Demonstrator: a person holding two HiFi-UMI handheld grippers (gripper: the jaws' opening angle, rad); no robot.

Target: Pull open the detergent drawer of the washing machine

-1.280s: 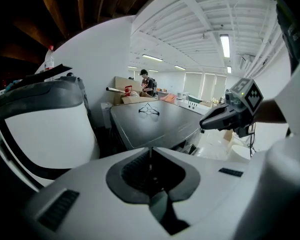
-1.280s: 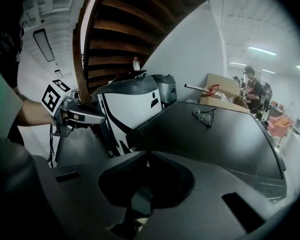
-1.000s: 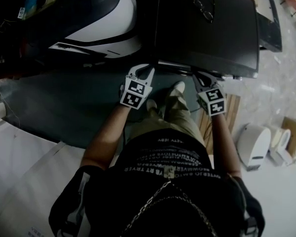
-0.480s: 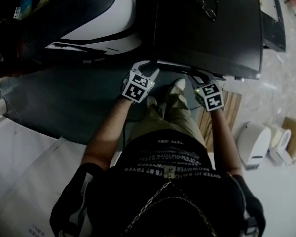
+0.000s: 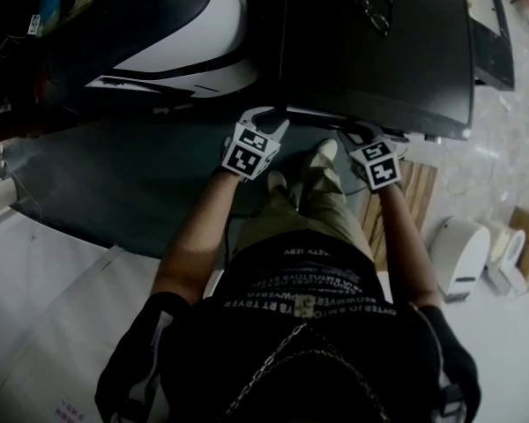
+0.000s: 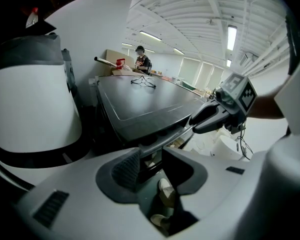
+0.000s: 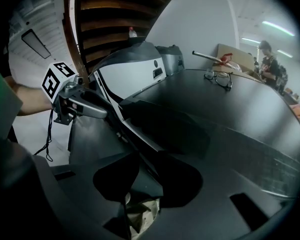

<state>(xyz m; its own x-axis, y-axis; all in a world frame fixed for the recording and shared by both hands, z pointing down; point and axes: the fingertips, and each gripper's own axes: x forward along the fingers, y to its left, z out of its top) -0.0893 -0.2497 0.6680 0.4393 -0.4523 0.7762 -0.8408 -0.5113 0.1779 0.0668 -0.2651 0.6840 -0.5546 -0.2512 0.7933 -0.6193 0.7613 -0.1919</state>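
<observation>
A dark washing machine (image 5: 370,51) fills the upper middle of the head view, and both grippers sit at its front edge (image 5: 317,115). My left gripper (image 5: 266,118) is open. In the left gripper view its jaws (image 6: 150,159) stand apart around the machine's front lip (image 6: 162,140) without pressing on it. My right gripper (image 5: 362,134) is at the same edge further right, also seen as the right gripper (image 6: 197,124). In the right gripper view its jaws (image 7: 145,179) show a similar gap, with the lip (image 7: 140,143) running into it. I cannot pick out the drawer itself.
A pair of glasses (image 5: 370,11) lies on the machine's lid. A white and black appliance (image 5: 185,42) stands to the left. The person's shoes (image 5: 322,152) are below the grippers. Wooden slats (image 5: 414,192) and a white container (image 5: 463,254) are on the floor at the right. Another person (image 6: 141,61) stands far behind.
The left gripper's jaws stand wider apart than a second ago. Both grippers have settled slightly lower against the machine's front edge.
</observation>
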